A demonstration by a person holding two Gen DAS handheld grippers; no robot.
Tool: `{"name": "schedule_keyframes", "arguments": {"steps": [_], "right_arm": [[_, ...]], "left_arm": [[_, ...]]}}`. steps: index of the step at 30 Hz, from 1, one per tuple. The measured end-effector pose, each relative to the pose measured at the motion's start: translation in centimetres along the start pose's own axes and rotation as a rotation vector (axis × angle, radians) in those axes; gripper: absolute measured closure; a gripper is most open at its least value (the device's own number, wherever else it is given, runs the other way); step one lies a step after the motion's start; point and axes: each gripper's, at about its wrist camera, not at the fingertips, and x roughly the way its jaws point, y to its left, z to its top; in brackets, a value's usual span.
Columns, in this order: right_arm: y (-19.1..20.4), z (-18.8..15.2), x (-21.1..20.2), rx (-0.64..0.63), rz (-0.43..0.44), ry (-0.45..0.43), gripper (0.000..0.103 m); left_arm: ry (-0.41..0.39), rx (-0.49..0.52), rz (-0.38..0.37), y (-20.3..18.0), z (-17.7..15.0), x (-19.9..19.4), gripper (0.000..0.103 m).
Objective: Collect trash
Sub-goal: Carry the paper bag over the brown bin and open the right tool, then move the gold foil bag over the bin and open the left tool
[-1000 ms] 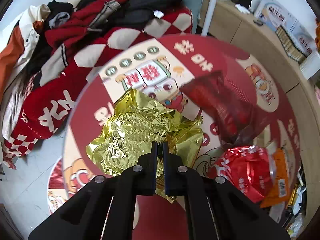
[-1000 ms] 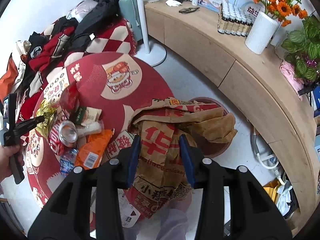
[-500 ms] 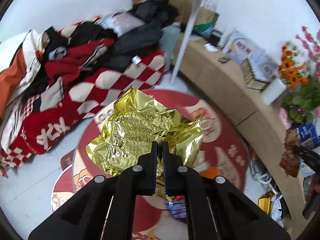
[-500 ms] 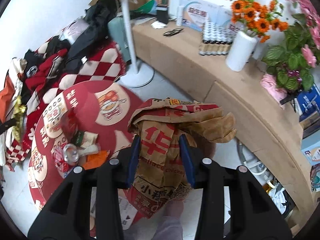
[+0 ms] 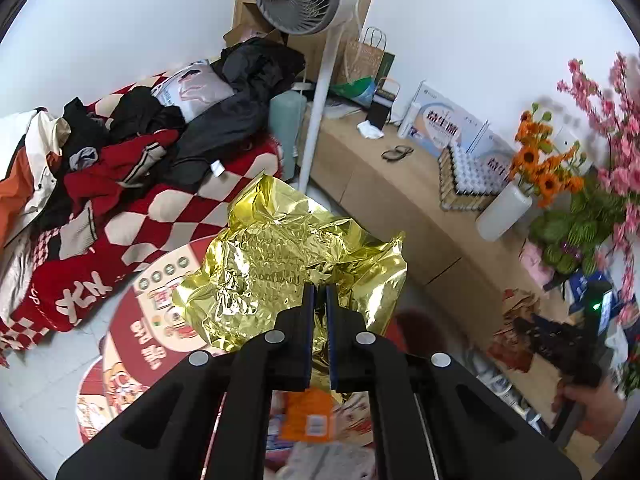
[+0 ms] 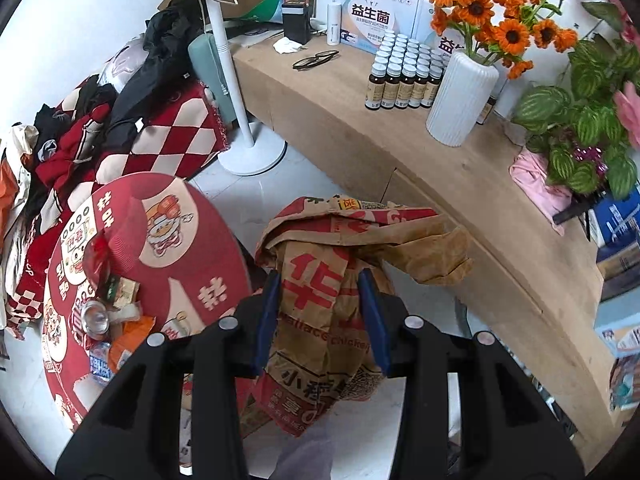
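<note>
Left gripper [image 5: 318,300] clamped tight on gold foil wrapper [image 5: 288,256], held in the air above the round table [image 6: 132,196]; right gripper [image 6: 320,312] grips paper takeaway bag [image 6: 320,280]. Neither binned yet. Can [image 6: 94,314], orange packet [image 6: 128,338], small bottle [image 6: 98,362] remain on table

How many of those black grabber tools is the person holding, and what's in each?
2. The left gripper is clamped on crumpled gold foil. The right gripper holds a brown paper bag above the floor beside the round red table.
</note>
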Motion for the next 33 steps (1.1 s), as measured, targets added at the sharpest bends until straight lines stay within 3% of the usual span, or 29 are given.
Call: {"name": "schedule_keyframes", "arguments": {"steps": [9,14,18,24,27,33], "right_arm": [[-3.2,2.6,1.2,-0.018,0.042,0.003,0.057],[-3.8,3.2,1.4,-0.022,0.057,0.000,0.056],[-4.2,3.4,0.5,-0.026,0.064,-0.020,0.048],[-5.2,4.1,-3.8,-0.015,0.050,-0.131,0.011],[-5.8,4.1,-6.1,-0.012,0.040,-0.178,0.006],[-7.6,3.3,-9.7,0.042,0.010,-0.236,0.006]], "left_arm": [[-0.026,0.038,-0.034,-7.3,2.7,0.5,0.097],[-0.024,0.063,-0.048,-9.2,3.1,0.7,0.097],[-0.024,0.086,-0.061,-10.4,3.5,0.8,0.097],[-0.019,0.140,-0.094,-12.4,3.6,1.1,0.097],[-0.012,0.166,-0.116,-13.6,3.5,1.3,0.097],[0.024,0.228,-0.173,-16.6,2.8,2.5,0.097]]}}
